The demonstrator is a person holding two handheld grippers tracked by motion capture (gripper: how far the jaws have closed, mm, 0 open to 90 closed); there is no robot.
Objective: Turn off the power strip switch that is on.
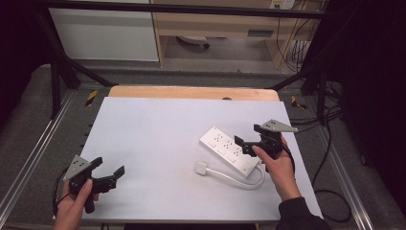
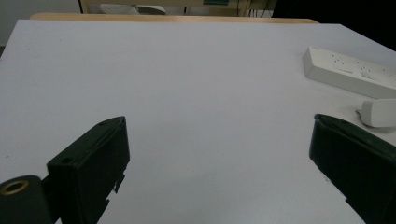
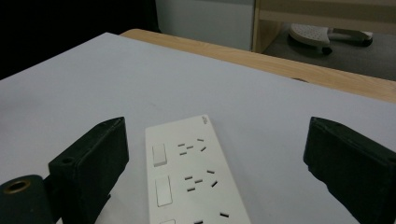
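A white power strip (image 1: 229, 150) lies at an angle on the right half of the white desk (image 1: 158, 143), with its white cord (image 1: 242, 180) looping round its near end to a white plug (image 1: 201, 168) that rests on the desk just beside the strip's left side. The right gripper (image 1: 249, 138) hovers at the strip's right edge, jaws spread wide and holding nothing; a hand (image 1: 279, 167) grips it from below. The left gripper (image 1: 111, 173) sits well apart near the desk's front left corner, also wide open and empty, with bare desk between it and the strip. Nothing lies between either gripper and the strip. Beyond the desk's far wooden edge (image 1: 194, 92) stand a pale cabinet (image 1: 103, 33) and a wooden shelf unit (image 1: 215, 24); loose black cables (image 1: 330, 143) trail down the right side. The right gripper view looks along the strip's top (image 3: 187, 177), showing two rocker switches (image 3: 159, 155) and rows of socket slots between its own jaws, plus a small mark at the strip's far corner, too small to read. The left gripper view shows the strip (image 2: 348, 70) and plug (image 2: 379, 112) from the side, at its right edge
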